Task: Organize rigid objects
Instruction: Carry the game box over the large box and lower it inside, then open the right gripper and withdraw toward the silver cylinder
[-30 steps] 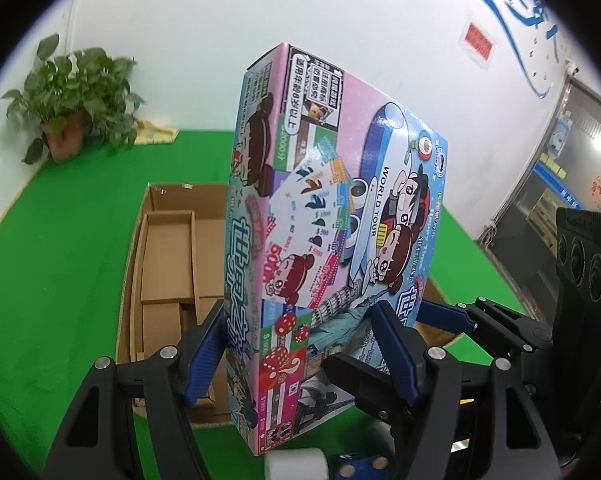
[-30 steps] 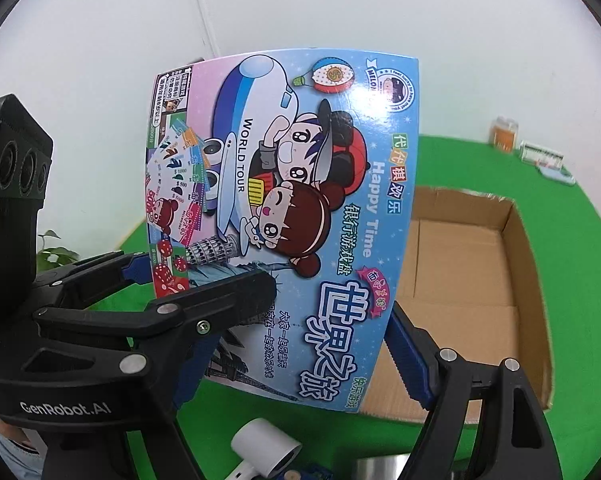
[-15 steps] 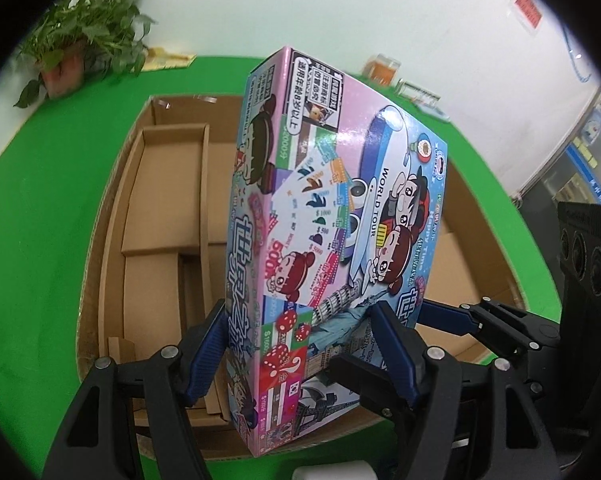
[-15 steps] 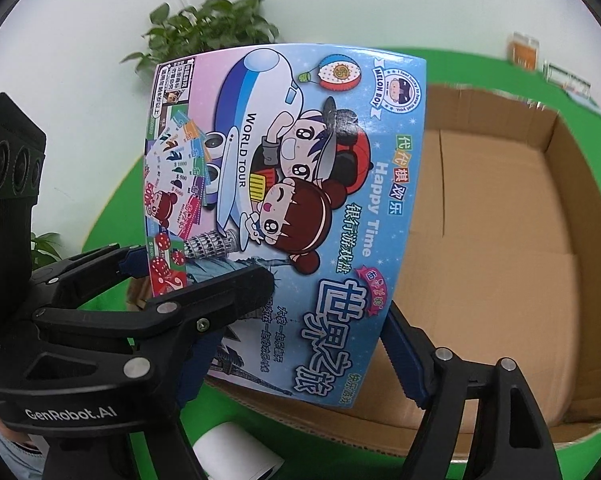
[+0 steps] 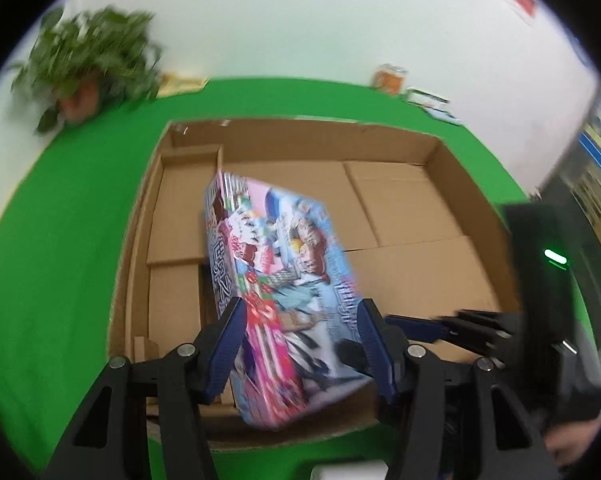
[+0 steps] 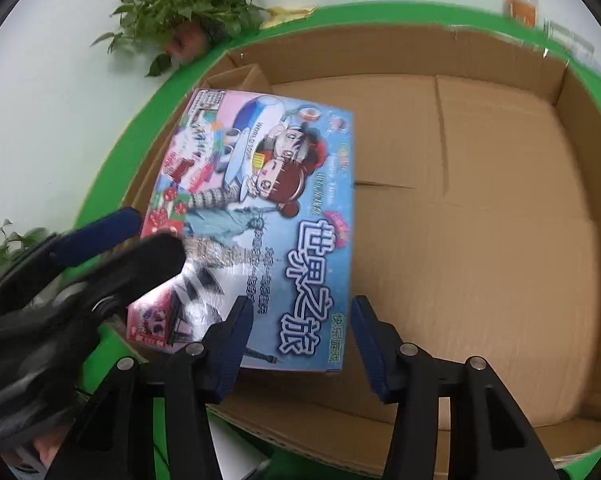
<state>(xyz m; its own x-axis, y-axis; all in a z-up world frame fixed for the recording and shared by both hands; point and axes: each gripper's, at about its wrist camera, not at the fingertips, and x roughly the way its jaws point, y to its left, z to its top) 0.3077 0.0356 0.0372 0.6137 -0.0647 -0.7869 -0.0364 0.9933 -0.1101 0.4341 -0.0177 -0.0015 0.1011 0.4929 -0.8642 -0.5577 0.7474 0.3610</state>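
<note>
**Game box dropped from both grips into carton**

Since the earlier frames the game box [image 6: 256, 216] has gone from upright between both grippers to lying tilted inside the cardboard carton [image 6: 500, 60], near its left wall. Left gripper [image 5: 300, 344] and right gripper [image 6: 296, 340] have just narrowed; both sets of pads appear clear of the box, probably released for stowing.

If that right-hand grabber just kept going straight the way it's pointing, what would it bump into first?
Most likely the colourful game box, whose blue edge lies between the right gripper's fingers. Past it comes the cardboard box floor, though depth is hard to judge.
</note>
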